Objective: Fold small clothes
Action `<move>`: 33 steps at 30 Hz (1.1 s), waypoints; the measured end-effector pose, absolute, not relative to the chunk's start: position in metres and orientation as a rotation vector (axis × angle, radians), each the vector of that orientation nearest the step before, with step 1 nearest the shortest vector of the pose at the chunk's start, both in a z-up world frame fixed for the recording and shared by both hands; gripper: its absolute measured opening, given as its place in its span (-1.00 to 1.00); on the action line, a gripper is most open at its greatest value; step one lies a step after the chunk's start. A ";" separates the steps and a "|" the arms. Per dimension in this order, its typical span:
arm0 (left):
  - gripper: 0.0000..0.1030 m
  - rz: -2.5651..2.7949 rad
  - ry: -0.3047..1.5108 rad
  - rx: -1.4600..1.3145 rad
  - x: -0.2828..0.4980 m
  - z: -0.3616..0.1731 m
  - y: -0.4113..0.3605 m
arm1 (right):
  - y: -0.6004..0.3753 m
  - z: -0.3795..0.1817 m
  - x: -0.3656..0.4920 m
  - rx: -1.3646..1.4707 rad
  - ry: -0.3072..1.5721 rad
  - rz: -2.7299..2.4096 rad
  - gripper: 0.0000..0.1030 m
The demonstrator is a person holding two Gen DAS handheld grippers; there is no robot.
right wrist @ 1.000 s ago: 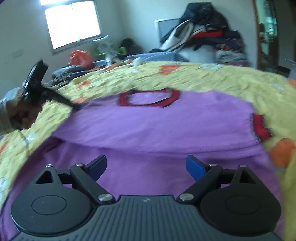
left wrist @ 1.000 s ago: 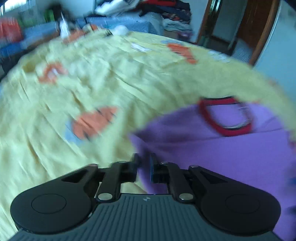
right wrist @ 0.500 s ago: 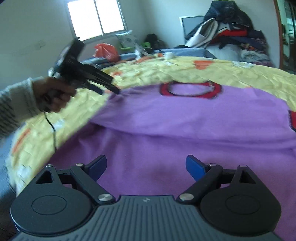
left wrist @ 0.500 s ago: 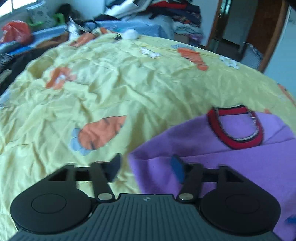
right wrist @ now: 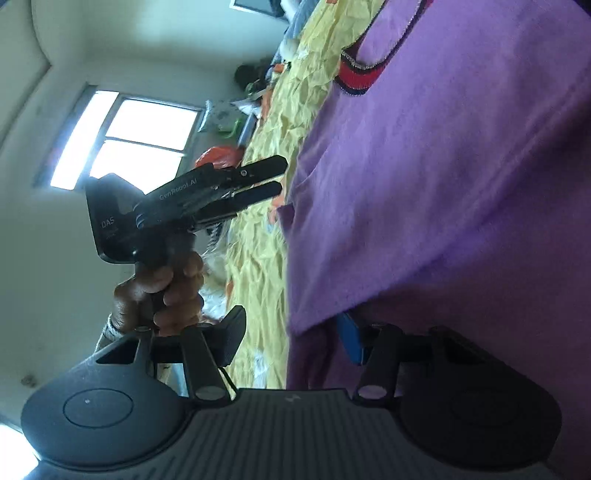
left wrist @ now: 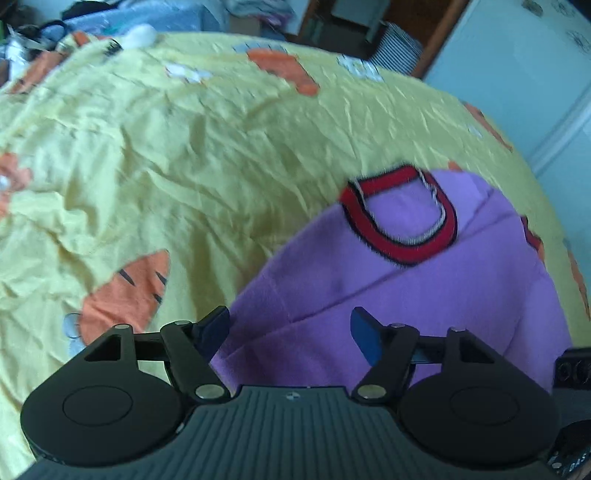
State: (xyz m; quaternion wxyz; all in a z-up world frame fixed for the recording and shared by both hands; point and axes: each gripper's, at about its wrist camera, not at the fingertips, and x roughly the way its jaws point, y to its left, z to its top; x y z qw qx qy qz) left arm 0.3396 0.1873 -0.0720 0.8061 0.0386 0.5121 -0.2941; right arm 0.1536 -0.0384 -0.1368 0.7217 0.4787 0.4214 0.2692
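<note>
A small purple shirt [left wrist: 424, 291] with a red and black collar [left wrist: 399, 218] lies partly folded on a yellow bedsheet [left wrist: 184, 155]. My left gripper [left wrist: 290, 330] is open just above the shirt's left folded edge, holding nothing. In the right wrist view, which is rolled on its side, the shirt [right wrist: 443, 166] fills the right half. My right gripper [right wrist: 291, 338] is open at the shirt's lower edge, with the cloth edge between its fingers. The left gripper [right wrist: 273, 179] also shows there, held in a hand beside the shirt.
The sheet has orange carrot prints [left wrist: 125, 295]. Piles of clothes and clutter [left wrist: 122, 22] lie at the bed's far end. A doorway [left wrist: 373, 26] and a pale wall [left wrist: 517, 74] stand at the far right. A bright window [right wrist: 125, 140] is on the wall.
My left gripper opened, letting go of the shirt's edge, and shifted right over the shirt. My right gripper rolled onto its side and dropped to the shirt's lower edge.
</note>
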 end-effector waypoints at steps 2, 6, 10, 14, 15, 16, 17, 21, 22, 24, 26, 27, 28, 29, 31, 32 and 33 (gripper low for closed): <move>-0.20 -0.678 1.114 0.119 0.338 -0.081 0.186 | -0.030 -0.133 0.153 1.027 0.917 0.581 0.06; -0.90 -0.664 1.111 0.082 0.342 -0.085 0.205 | -0.018 -0.141 0.162 1.014 0.919 0.555 -0.86; -0.90 -0.684 1.101 0.135 0.338 -0.081 0.217 | -0.010 -0.129 0.157 0.954 0.868 0.572 -0.92; -0.89 -0.650 1.095 0.204 0.337 -0.076 0.227 | 0.005 -0.105 0.158 0.929 0.819 0.644 -0.93; -0.88 -0.637 1.093 0.215 0.338 -0.075 0.232 | 0.009 -0.100 0.158 0.924 0.813 0.652 -0.93; -0.88 -0.626 1.097 0.216 0.340 -0.076 0.237 | 0.013 -0.098 0.158 0.917 0.818 0.648 -0.93; -0.87 -0.615 1.104 0.212 0.340 -0.078 0.243 | 0.017 -0.099 0.161 0.905 0.839 0.636 -0.93; -0.93 -0.525 1.075 0.217 0.335 -0.075 0.260 | 0.042 -0.122 0.169 0.706 1.014 0.616 -0.85; -0.97 -0.485 1.065 0.230 0.334 -0.072 0.263 | 0.043 -0.120 0.165 0.672 1.018 0.630 -0.81; -0.99 -0.434 1.025 0.167 0.325 -0.057 0.276 | 0.036 -0.106 0.153 0.598 0.990 0.694 -0.51; -1.00 -0.467 0.950 0.065 0.303 -0.037 0.278 | 0.014 -0.091 0.139 0.562 0.899 0.758 0.13; -0.99 -0.499 0.913 0.030 0.290 -0.030 0.273 | -0.001 -0.082 0.133 0.520 0.834 0.745 0.21; -0.99 -0.519 0.889 0.004 0.280 -0.028 0.265 | -0.017 -0.073 0.130 0.451 0.784 0.685 0.28; -0.97 -0.540 0.884 0.000 0.270 -0.030 0.253 | -0.030 -0.067 0.131 0.397 0.756 0.624 0.28; -0.93 -0.540 0.888 0.016 0.253 -0.044 0.229 | -0.062 -0.061 0.134 0.255 0.687 0.522 0.28; -0.93 -0.525 0.904 0.037 0.247 -0.055 0.218 | -0.080 -0.060 0.134 0.171 0.651 0.437 0.28; -0.93 -0.493 0.919 0.066 0.242 -0.069 0.210 | -0.096 -0.060 0.135 0.122 0.632 0.366 0.29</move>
